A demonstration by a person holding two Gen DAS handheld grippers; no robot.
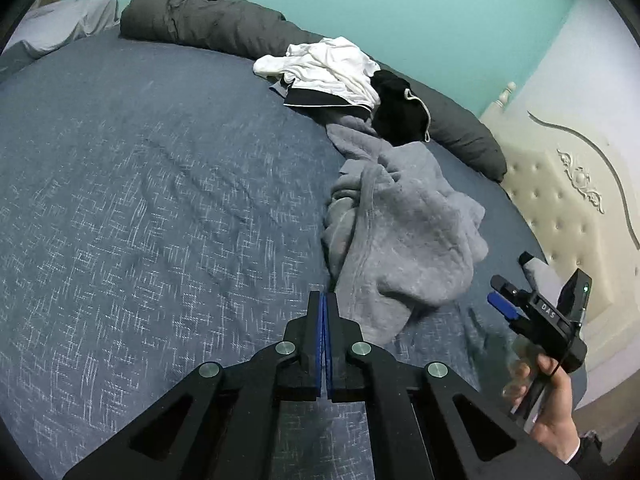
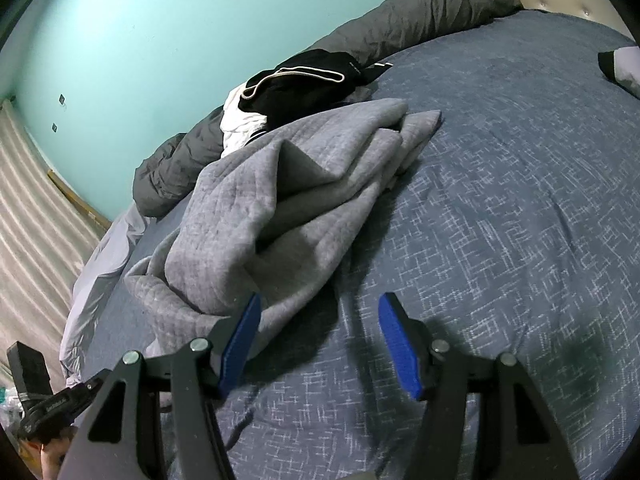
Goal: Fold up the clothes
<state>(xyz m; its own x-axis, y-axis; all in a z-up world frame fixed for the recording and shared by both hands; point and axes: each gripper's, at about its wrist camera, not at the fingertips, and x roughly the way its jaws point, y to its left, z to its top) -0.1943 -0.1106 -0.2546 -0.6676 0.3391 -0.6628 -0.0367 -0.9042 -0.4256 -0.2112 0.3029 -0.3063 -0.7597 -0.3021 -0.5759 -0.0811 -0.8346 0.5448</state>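
A crumpled grey fleece garment (image 1: 404,224) lies on the blue bedspread (image 1: 160,208), also seen bunched in the right wrist view as the grey garment (image 2: 272,204). Behind it sit a white garment (image 1: 328,68) and a black garment with a pale drawstring (image 1: 400,108), the black one (image 2: 304,84) also showing from the right wrist. My left gripper (image 1: 324,300) is shut with nothing between its blue pads, just left of the grey garment's near edge. My right gripper (image 2: 320,312) stands open over the bedspread (image 2: 500,220), its left finger at the grey garment's hem. It also appears at right (image 1: 500,294), held by a hand (image 1: 556,408).
A dark grey rolled duvet (image 1: 208,20) runs along the far side of the bed against a teal wall. A cream tufted headboard (image 1: 568,200) stands at the right. A pale pillow (image 1: 60,24) lies at the far left. A small grey and black item (image 2: 620,64) rests near the headboard.
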